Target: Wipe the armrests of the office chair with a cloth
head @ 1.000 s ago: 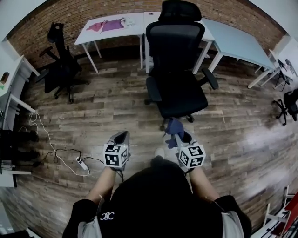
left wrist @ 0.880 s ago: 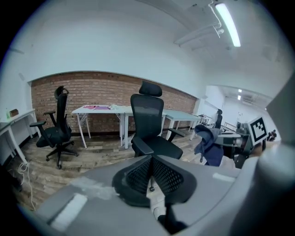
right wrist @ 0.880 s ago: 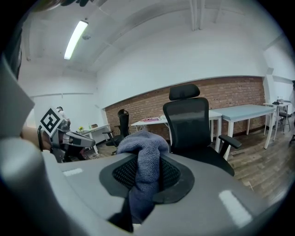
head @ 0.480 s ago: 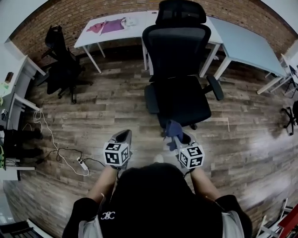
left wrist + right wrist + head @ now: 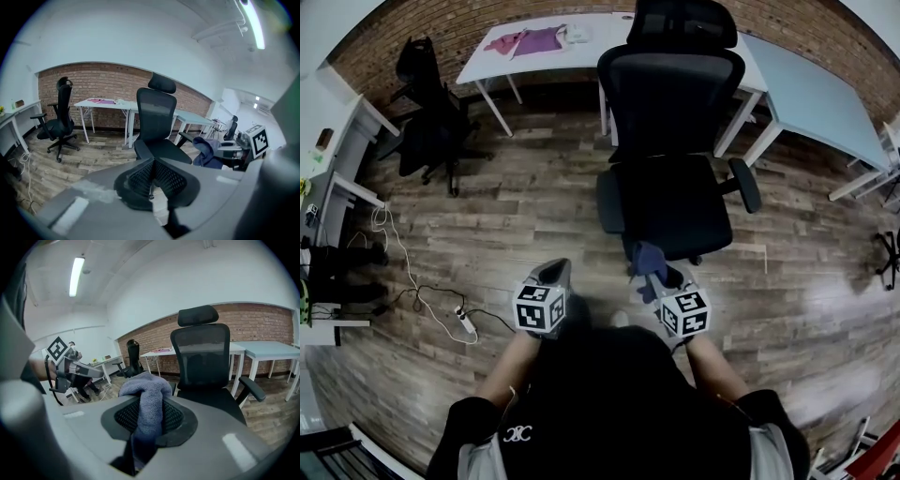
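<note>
A black office chair with a headrest faces me in the middle of the room; its two armrests stick out either side of the seat. My right gripper is shut on a blue-grey cloth, held just short of the seat's front edge. The left gripper hangs shut and empty over the wooden floor, left of the chair. In the left gripper view the chair stands ahead and the cloth shows at the right.
White tables stand against the brick wall behind the chair, with pink clothing on the left one. Another black chair is at the far left. A power strip and cable lie on the floor to my left.
Both grippers have kept their pose while I have stepped nearer the chair, which now sits larger and closer. The cloth stays gripped in the right gripper.
</note>
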The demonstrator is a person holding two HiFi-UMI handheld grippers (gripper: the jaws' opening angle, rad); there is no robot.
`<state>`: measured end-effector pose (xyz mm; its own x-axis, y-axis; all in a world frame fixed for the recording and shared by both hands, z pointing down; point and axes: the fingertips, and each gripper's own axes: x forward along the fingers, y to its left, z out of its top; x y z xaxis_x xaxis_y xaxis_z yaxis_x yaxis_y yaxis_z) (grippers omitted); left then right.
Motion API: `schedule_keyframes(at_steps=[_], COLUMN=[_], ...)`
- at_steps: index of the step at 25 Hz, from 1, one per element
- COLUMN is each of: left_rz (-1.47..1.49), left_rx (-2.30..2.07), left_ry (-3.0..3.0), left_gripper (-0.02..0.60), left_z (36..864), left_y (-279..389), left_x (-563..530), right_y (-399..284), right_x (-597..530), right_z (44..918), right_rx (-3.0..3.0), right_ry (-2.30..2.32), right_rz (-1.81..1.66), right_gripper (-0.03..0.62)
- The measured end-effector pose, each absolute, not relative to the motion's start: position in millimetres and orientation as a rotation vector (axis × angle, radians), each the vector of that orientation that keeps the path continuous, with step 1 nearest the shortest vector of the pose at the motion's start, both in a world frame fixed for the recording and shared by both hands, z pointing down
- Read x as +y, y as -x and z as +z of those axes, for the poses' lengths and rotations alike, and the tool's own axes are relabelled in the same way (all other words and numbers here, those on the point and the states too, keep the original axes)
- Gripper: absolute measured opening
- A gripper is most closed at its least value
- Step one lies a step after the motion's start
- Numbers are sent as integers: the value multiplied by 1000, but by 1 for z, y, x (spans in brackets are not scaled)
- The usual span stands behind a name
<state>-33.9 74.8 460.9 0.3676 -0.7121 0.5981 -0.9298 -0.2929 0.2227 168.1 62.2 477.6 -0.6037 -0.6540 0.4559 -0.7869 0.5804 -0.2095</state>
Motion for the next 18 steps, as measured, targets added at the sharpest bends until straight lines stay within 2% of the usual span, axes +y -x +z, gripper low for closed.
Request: schedule_keyframes(at_steps=[9, 18], left_rz=[523, 487], left_rx=[-1340, -1256], left_ry=[-2093, -2145], left_gripper=[5, 5], left_z=[491, 501], left_y=[54, 93], left_x=[35, -65], right_y=[-149, -120], right_x=[32, -48], right_z=[490, 499], right_rx=[-2419, -2279], right_ry=[-1214, -1324], right_rz=[571, 620], right_gripper=[84, 84])
